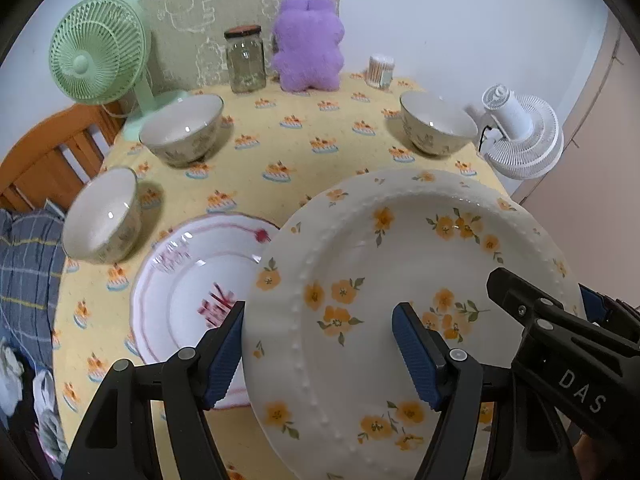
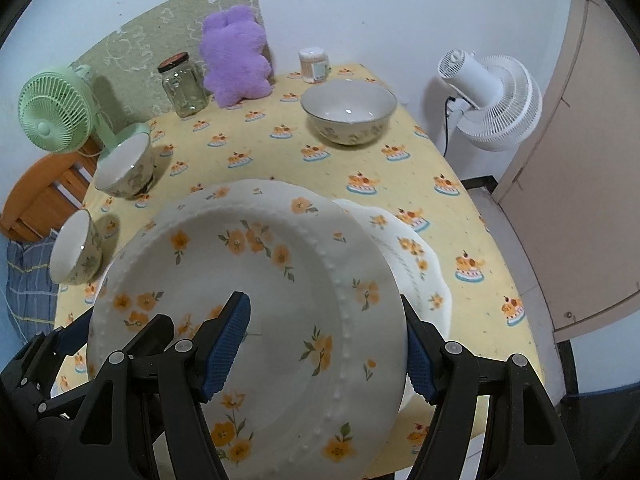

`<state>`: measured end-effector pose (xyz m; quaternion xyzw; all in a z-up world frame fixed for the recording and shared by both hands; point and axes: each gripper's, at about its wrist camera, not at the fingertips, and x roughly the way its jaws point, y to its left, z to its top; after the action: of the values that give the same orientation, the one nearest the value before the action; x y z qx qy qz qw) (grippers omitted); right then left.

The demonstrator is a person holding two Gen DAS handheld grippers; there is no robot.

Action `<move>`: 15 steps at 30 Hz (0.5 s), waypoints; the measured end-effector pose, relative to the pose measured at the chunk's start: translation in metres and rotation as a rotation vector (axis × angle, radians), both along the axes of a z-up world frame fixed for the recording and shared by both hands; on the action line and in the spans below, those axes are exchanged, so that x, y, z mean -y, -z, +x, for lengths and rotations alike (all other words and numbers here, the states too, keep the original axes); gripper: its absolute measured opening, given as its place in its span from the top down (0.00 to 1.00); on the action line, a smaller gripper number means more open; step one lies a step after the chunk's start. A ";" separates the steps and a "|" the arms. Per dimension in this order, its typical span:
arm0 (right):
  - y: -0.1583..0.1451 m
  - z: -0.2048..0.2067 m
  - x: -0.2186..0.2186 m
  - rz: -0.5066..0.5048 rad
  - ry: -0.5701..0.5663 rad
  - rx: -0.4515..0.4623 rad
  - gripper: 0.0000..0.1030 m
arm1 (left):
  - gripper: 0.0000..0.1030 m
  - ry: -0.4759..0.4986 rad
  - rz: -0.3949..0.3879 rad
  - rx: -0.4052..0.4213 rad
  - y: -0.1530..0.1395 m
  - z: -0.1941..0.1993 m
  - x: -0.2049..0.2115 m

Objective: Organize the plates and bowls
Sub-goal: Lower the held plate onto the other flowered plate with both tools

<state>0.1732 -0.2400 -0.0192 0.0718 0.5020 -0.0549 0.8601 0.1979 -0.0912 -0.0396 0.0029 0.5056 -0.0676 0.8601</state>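
A white plate with orange flowers [image 1: 400,300] is held above the table between both grippers. My left gripper [image 1: 320,352] is shut on its left rim, one finger over and one under. My right gripper [image 2: 328,344] is shut on its right rim [image 2: 280,320]. Below it on the left lies a white plate with red print [image 1: 192,280]. On the right a scalloped plate with orange flowers [image 2: 416,268] lies partly under the held one. Three floral bowls stand on the table: front left [image 1: 104,220], back left [image 1: 182,128] and back right [image 1: 438,122].
A yellow tablecloth [image 1: 280,152] covers the table. At the back stand a green fan [image 1: 98,50], a glass jar [image 1: 245,60], a purple plush toy [image 1: 308,44] and a cotton-swab box [image 1: 381,70]. A white fan [image 2: 492,100] stands off the right edge. A wooden chair [image 1: 52,152] is left.
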 end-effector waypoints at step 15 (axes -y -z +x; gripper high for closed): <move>0.035 0.018 0.074 -0.033 -0.059 -0.077 0.29 | 0.30 -0.067 -0.019 -0.083 0.038 0.011 0.073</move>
<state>0.1908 -0.3144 -0.0543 0.0406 0.5359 -0.0406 0.8423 0.2090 -0.1646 -0.0773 -0.0251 0.5401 -0.0437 0.8401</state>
